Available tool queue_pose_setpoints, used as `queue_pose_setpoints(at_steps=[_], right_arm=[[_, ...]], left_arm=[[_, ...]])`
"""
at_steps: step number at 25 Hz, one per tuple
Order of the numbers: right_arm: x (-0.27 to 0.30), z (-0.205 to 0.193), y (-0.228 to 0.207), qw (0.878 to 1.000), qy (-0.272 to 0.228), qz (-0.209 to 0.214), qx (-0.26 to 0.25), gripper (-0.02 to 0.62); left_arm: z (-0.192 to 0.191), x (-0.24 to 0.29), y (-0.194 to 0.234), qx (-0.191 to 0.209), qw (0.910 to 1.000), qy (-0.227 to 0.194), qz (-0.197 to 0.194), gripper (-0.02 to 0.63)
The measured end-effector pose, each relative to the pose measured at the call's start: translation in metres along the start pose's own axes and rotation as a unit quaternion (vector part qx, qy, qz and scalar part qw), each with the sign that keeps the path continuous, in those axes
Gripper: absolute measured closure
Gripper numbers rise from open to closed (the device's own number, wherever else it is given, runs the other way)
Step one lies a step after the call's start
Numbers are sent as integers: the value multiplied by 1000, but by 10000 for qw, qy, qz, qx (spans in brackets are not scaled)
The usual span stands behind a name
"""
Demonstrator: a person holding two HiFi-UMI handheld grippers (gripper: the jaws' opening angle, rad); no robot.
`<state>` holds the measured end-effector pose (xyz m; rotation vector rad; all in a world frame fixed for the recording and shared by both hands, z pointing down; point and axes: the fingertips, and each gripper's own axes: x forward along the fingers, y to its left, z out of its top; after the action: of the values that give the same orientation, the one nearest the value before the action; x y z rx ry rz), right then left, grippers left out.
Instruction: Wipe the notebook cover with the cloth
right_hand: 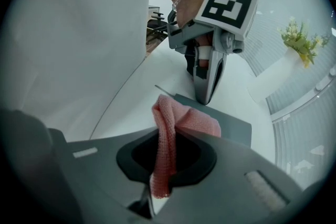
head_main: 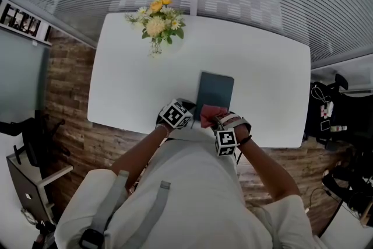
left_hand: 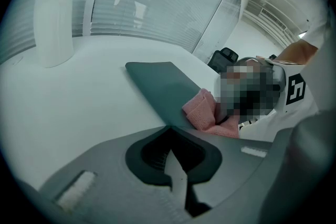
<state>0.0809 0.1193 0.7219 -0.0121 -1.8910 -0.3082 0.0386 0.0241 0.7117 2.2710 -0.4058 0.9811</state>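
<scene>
Tongs status first: the right tongs [head_main: 215, 121] are clamped on a pink cloth [right_hand: 181, 119]. A strip of it runs straight down through the throat of the jaws and gets pinched at the bottom, and the rest is bunched in a lump just ahead of them. That lump sits on the near end of the notebook [head_main: 216, 90], a dark teal one lying flat and closed on the white counter [head_main: 268, 67], with the cover stretching away from both tongs toward the far side. The left tongs [right_hand: 203, 96] are just to the left of the right ones, jaws pressed together with nothing between them. They point steeply down with the tip right at the notebook's near left corner. Looks like it's touching there, but I honestly can't tell whether it lands on the cover or on the counter beside it. Both tongs are close together at the near edge of the counter. Way out past the left tongs, by the far edge, there's a little bunch of yellow and white flowers [head_main: 157, 21] in a clear vase [head_main: 155, 46], well apart from everything else.
</scene>
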Motion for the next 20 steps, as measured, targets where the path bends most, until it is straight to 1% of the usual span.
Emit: queue_pose_setpoints(at_steps=[1,3,6,9,12,15,18,20], right_arm=[[-1,1,3,10000,-44,68,3,569],[-7,5,0,9999,-107,28,-1,569],[-21,12,-18,9994,-197,-261,-63,569],[-31,11,-34,9984,-197,-504,-136,569],[-41,3,-58,9958,-100,-865,-270,569],[-52,-9,-90,9906,69,-1322,-340,569],[-61,-28,-124,9846,320,-1694,-296,569],[-66,-39,-144,9812,485,-1854,-218,569]], left_arm=[[0,0,0,-4,10000,1,0,604],[0,1,0,-7,10000,-2,-2,604],[1,1,1,5,10000,-10,-4,604],[0,1,1,6,10000,-7,6,604],[0,2,1,15,10000,-11,19,604],[0,1,1,21,10000,-6,28,604],[0,0,0,25,10000,-7,32,604],[0,1,0,28,10000,-16,32,604]])
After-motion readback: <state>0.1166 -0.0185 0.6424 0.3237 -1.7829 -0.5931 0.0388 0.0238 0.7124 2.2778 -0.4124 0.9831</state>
